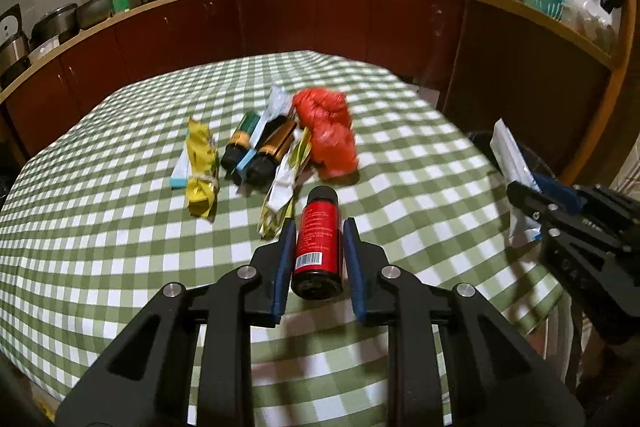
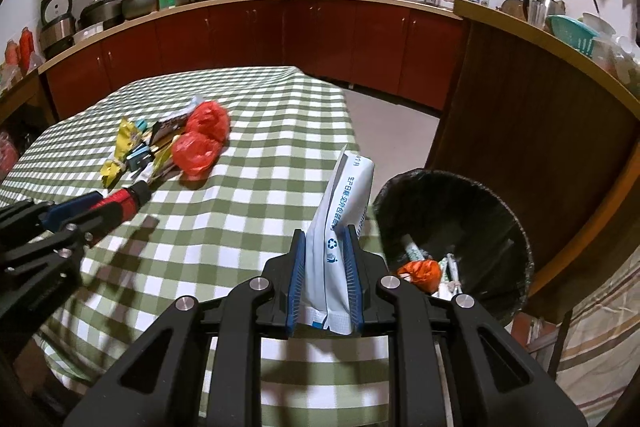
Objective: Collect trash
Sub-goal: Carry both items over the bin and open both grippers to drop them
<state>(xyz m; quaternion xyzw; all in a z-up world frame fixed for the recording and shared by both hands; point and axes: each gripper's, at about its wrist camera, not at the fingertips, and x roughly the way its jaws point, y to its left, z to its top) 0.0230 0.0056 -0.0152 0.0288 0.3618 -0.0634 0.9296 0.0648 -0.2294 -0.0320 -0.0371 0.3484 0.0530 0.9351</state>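
Nearest in the left wrist view, the left gripper [image 1: 318, 235] has its blue-padded jaws closed against the sides of a small red bottle with a black cap and a barcode label [image 1: 319, 233], which lies lengthwise between them over a table covered by a green-and-white checked cloth [image 1: 120, 259]. In the right wrist view, the right gripper [image 2: 325, 239] is clamped on a flat white plastic pouch printed in blue [image 2: 334, 227], standing upright between its pads. Just right of it, beside the table edge, sits a round bin lined with a black bag [image 2: 496, 211], holding an orange wad and some wrappers. Farther along the cloth lies a cluster: a crumpled yellow wrapper [image 1: 200, 167], two dark bottles with gold bands [image 1: 256, 147], and a bunched red plastic bag [image 1: 328, 127]. Beyond stand dark red kitchen cabinets [image 1: 280, 19].
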